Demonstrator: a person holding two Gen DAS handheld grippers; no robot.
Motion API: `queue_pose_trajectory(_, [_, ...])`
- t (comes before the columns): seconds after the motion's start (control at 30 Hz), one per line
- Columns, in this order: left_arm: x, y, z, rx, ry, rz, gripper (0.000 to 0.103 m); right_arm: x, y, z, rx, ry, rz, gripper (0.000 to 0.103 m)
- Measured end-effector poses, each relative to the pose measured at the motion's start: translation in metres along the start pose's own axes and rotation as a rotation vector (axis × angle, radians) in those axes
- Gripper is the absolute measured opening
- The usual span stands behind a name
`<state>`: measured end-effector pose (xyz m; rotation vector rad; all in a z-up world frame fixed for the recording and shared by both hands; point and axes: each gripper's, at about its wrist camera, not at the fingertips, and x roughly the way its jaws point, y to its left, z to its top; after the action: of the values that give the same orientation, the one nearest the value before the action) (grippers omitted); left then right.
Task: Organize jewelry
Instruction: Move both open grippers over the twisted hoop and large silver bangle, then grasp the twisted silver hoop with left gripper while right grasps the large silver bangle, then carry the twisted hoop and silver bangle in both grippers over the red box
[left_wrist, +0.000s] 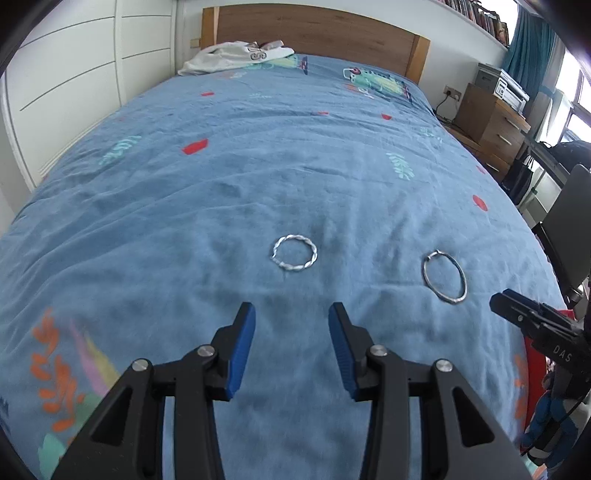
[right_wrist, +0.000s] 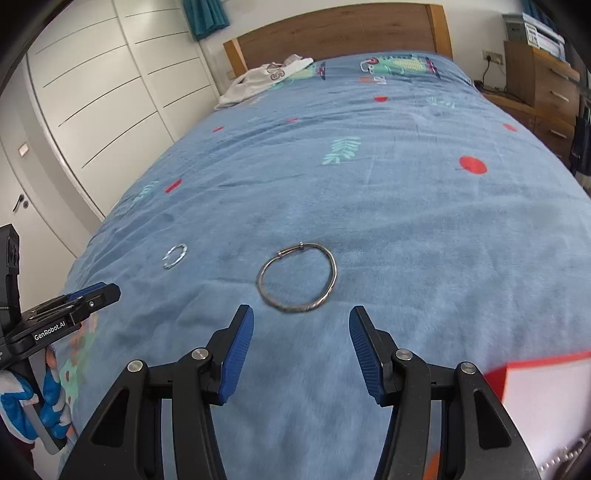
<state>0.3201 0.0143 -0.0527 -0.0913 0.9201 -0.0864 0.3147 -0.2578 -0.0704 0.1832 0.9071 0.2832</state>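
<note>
Two silver bracelets lie flat on the blue bedspread (left_wrist: 258, 177). A twisted silver bracelet (left_wrist: 294, 253) lies just ahead of my left gripper (left_wrist: 291, 314), which is open and empty. A plain silver bangle (left_wrist: 444, 277) lies to its right. In the right wrist view the bangle (right_wrist: 297, 278) lies just ahead of my right gripper (right_wrist: 301, 317), which is open and empty, and the twisted bracelet (right_wrist: 175, 256) lies further left. The right gripper's tip shows at the right edge of the left wrist view (left_wrist: 517, 310), and the left gripper's tip at the left edge of the right wrist view (right_wrist: 92, 295).
A red and white box (right_wrist: 543, 398) sits at the near right on the bed. White clothing (left_wrist: 236, 55) lies by the wooden headboard (left_wrist: 317, 29). White wardrobe doors (right_wrist: 110, 92) stand left of the bed, a wooden drawer unit (left_wrist: 491, 125) right.
</note>
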Motion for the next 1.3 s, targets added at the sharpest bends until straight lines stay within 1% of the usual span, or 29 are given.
queue_pose_trajectory(0.13, [0.033,-0.002,0.014,0.011,0.022,-0.005,0.044,0.025,-0.006,0.009,0.017,0.017,0.009,0.054])
queue_pose_trajectory(0.23, [0.054,-0.002,0.023,0.006,0.032,-0.006,0.044,0.04,-0.009,0.016,0.019,0.028,0.005,0.054])
queue_pose_trajectory(0.4, [0.082,-0.006,0.031,0.025,0.044,0.027,0.044,0.059,-0.015,0.025,0.042,0.042,-0.012,0.053])
queue_pose_trajectory(0.5, [0.091,-0.007,0.032,0.036,0.04,0.044,0.045,0.069,-0.017,0.028,0.046,0.062,-0.027,0.048])
queue_pose_trajectory(0.57, [0.097,-0.006,0.033,0.043,0.035,0.052,0.049,0.074,-0.016,0.028,0.034,0.074,-0.039,0.046])
queue_pose_trajectory(0.7, [0.104,-0.001,0.037,0.014,0.023,0.045,0.05,0.085,-0.009,0.029,-0.027,0.102,-0.087,0.044])
queue_pose_trajectory(0.77, [0.105,-0.001,0.038,0.002,0.019,0.046,0.049,0.087,-0.004,0.031,-0.061,0.11,-0.112,0.04])
queue_pose_trajectory(0.8, [0.105,-0.001,0.039,0.002,0.018,0.049,0.049,0.087,-0.003,0.032,-0.075,0.11,-0.124,0.031])
queue_pose_trajectory(0.83, [0.105,-0.002,0.038,0.004,0.016,0.054,0.048,0.086,-0.004,0.032,-0.082,0.108,-0.133,0.018])
queue_pose_trajectory(0.87, [0.104,-0.003,0.038,0.01,0.015,0.059,0.046,0.085,-0.005,0.032,-0.082,0.107,-0.139,0.014])
queue_pose_trajectory(0.9, [0.102,-0.004,0.037,0.012,0.012,0.063,0.045,0.084,-0.006,0.033,-0.076,0.107,-0.136,0.008])
queue_pose_trajectory(0.93, [0.101,-0.004,0.036,0.012,0.011,0.063,0.041,0.083,-0.005,0.032,-0.075,0.106,-0.134,0.007])
queue_pose_trajectory(0.97, [0.099,-0.005,0.035,0.013,0.008,0.064,0.041,0.081,-0.004,0.031,-0.076,0.103,-0.135,0.006])
queue_pose_trajectory(1.1, [0.094,-0.005,0.03,0.001,0.003,0.054,0.04,0.065,0.0,0.021,-0.069,0.07,-0.125,0.005])
queue_pose_trajectory(1.3, [0.081,-0.01,0.02,0.005,-0.012,0.043,0.04,0.032,0.0,0.005,-0.008,-0.003,-0.109,0.005])
